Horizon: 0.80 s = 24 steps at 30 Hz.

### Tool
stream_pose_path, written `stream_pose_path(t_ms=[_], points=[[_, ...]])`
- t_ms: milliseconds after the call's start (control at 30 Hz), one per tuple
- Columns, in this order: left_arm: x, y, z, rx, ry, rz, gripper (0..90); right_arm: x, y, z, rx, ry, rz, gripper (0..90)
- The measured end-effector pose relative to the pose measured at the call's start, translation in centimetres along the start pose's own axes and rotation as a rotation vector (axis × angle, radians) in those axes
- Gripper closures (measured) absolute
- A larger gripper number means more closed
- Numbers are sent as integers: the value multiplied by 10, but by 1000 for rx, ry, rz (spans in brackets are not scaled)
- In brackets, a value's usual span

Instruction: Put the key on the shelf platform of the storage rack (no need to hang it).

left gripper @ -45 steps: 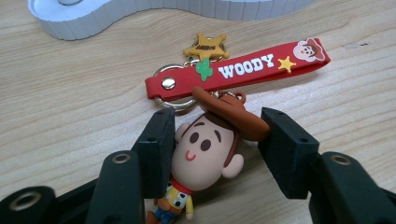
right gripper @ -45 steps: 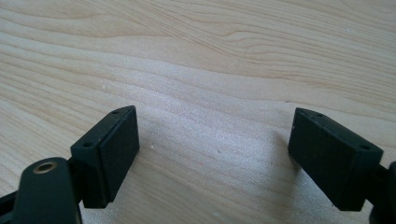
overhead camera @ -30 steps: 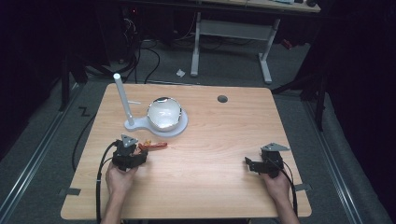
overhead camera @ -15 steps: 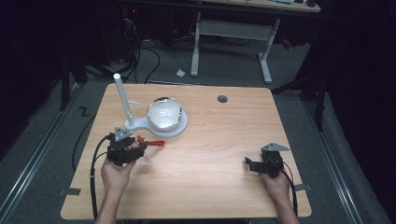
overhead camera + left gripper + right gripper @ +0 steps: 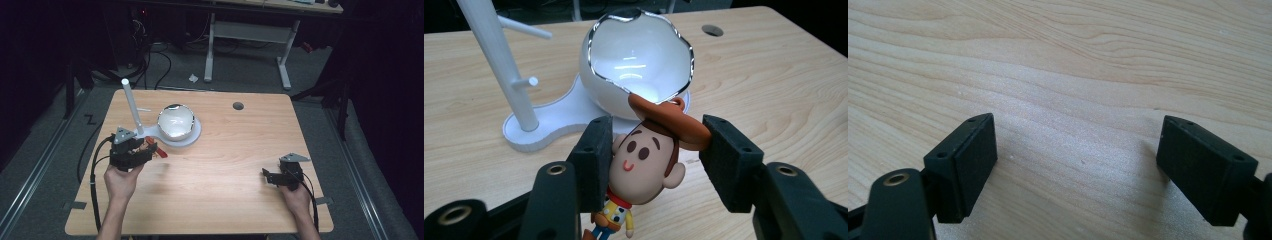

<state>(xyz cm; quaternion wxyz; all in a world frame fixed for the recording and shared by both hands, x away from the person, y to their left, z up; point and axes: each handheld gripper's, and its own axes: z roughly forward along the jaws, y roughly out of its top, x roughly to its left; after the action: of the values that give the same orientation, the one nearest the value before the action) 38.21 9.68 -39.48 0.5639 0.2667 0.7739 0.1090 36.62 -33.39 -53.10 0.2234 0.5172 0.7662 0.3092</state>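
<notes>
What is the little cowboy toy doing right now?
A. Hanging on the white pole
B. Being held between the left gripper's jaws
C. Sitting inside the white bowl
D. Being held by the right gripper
B: the cowboy toy sits between the jaws of the left gripper, in front of the white bowl.

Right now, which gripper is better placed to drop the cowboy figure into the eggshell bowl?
Left. The left gripper has the cowboy figure between its jaws, just in front of the eggshell bowl. The right gripper sits open over bare table, far across from the bowl.
</notes>
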Motion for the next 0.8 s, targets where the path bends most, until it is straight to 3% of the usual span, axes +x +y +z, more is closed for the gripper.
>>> stream_pose_path(t_ms=[200,433,600,800], points=[[-11,6,0,14,-22,-29,486,0,0,0,0,0,0,162],[-19,8,-2,26,-42,-26,486,0,0,0,0,0,0,163],[-30,15,-1,35,-55,-54,486,0,0,0,0,0,0,163],[-38,19,1,41,-70,-54,486,0,0,0,0,0,0,163]])
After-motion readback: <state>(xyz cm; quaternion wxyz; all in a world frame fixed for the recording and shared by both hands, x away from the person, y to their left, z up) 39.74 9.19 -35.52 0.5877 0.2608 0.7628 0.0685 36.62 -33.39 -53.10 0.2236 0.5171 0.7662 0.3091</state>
